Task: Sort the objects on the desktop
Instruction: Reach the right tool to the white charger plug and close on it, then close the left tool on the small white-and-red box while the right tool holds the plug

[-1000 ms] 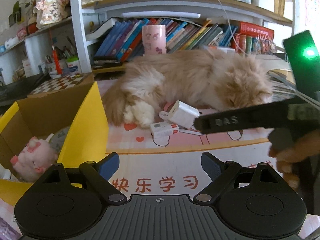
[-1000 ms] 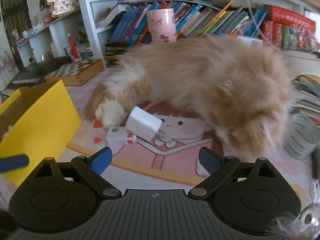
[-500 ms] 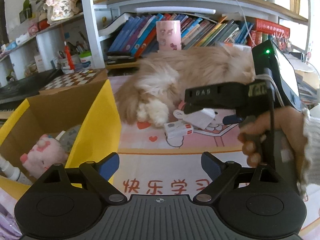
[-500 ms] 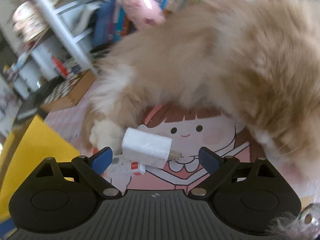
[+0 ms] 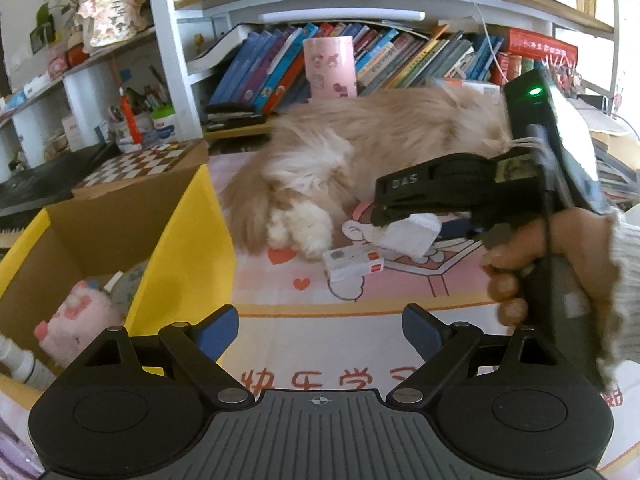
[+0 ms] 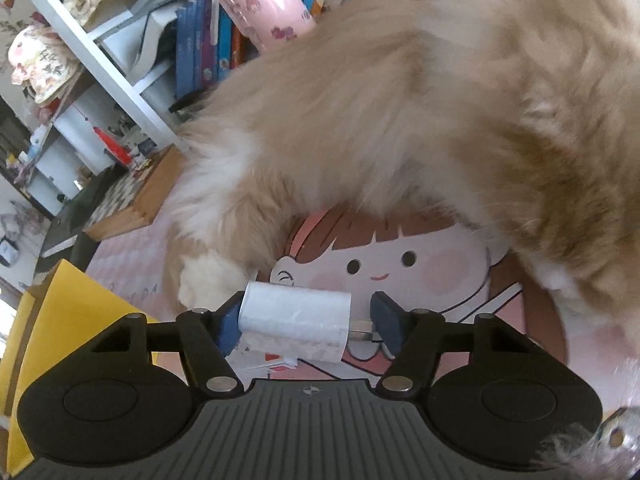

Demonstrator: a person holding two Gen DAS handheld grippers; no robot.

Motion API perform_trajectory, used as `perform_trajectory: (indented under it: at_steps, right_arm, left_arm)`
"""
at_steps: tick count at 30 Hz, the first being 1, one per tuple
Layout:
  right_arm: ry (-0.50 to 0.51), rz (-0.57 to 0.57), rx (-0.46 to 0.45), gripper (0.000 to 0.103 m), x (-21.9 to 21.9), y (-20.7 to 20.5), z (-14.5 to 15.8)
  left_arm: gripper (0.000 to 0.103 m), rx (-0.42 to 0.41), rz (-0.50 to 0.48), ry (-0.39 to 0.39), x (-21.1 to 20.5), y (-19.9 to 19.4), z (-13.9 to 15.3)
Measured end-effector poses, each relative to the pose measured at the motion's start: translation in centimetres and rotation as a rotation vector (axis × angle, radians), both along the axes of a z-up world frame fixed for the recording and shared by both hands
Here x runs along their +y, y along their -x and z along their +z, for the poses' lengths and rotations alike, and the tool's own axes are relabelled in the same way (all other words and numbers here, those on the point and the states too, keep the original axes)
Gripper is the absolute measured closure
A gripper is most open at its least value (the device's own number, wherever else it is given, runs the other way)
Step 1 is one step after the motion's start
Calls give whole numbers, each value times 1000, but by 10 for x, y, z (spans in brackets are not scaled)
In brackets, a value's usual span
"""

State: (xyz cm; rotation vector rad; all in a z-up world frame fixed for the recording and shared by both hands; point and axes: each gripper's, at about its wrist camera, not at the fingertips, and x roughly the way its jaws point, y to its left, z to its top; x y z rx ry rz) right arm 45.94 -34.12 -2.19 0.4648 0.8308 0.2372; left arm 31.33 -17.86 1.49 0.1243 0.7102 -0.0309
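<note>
A white charger plug (image 6: 295, 326) lies between the blue pads of my right gripper (image 6: 306, 326). The left pad touches its body and the right pad meets its metal prongs. In the left wrist view the right gripper (image 5: 384, 216) covers the same plug (image 5: 412, 234) from above. A small white box with a red mark (image 5: 354, 263) lies on the pink desk mat (image 5: 360, 332) just in front of it. My left gripper (image 5: 320, 330) is open and empty, low over the mat's front. A yellow cardboard box (image 5: 188, 248) at the left holds a pink plush toy (image 5: 76, 320).
A fluffy tan cat (image 5: 372, 152) lies across the mat right behind the plug, its white paw (image 5: 304, 232) next to the small box. A chessboard (image 5: 140, 162) sits behind the yellow box. Bookshelves (image 5: 360, 68) and a pink cup (image 5: 330, 68) stand at the back.
My right gripper has come down onto the charger plug and its pads have narrowed around it. The left gripper has shifted slightly and stays open.
</note>
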Motion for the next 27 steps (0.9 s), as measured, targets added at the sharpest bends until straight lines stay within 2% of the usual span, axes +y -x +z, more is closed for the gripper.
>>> perform_trajectory:
  at_steps: [7,16,21,23,27]
  right_arm:
    - [121,11,-130,40,-19,23,26]
    - [227,-5,-221,40,-37,56,46]
    - [270,-7,-244,40,-45,67,52]
    - [277,-11,-240,40,-48,69,52]
    - [288,-20,-227,40,-52,73,51]
  left_arm:
    - [12,42,-28,84,-4,-28,-11]
    - [14,64,42,97,-10,-86,-37]
    - [28,91,48,67,-25,-105,-55]
    - [39,97,73,71,-26,-109,-60]
    - [48,98,104,97,-24,-114,-63]
